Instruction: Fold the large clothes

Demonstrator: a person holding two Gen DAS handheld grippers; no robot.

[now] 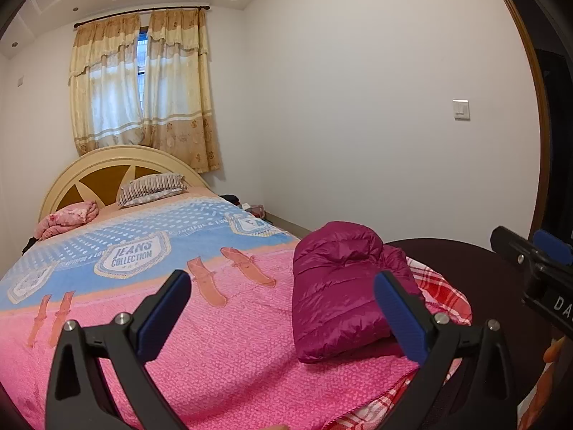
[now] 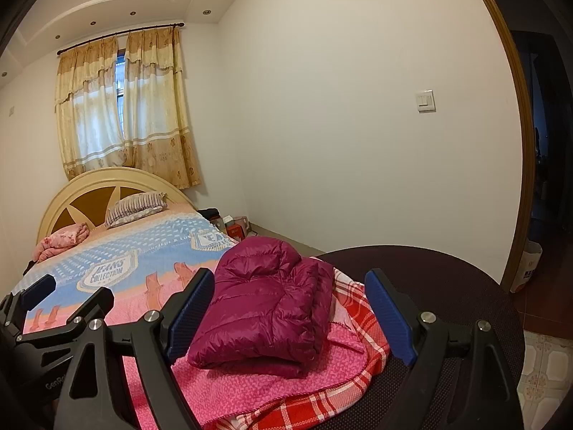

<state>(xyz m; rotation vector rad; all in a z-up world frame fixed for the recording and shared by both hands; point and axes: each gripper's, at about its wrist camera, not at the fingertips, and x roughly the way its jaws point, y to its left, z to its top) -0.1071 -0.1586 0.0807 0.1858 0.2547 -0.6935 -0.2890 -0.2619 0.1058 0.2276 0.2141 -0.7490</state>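
Both grippers hover above the foot of a bed, empty. The left gripper (image 1: 283, 308) has its blue-padded fingers (image 1: 164, 313) spread wide, touching nothing; the pink bedspread (image 1: 222, 351) shows between them. The right gripper (image 2: 290, 308) is also spread wide and grips nothing, and its fingers (image 2: 388, 317) frame the folded jacket without touching it.

The magenta puffer jacket (image 2: 265, 308) lies folded into a thick bundle at the bed's near right corner, resting on the pink bedspread. A red and white plaid sheet (image 2: 361, 308) sticks out beneath it at the corner edge. Just beside that corner stands a dark round surface (image 2: 447, 286), touching or overlapping the plaid cloth.

Farther up the bed lie a blue patterned blanket (image 1: 136, 236), a striped pillow (image 1: 150, 188) and a bunched pink cloth (image 1: 68, 218), all near the curved cream headboard (image 1: 118, 159). These sit well apart from the jacket. The middle of the bedspread to the jacket's left lies flat and open.

A white wall (image 2: 340, 125) with a light switch (image 2: 425, 100) runs along the bed's right side, and small items (image 2: 232, 225) crowd the floor by it. Curtains (image 1: 143, 89) cover the far window.
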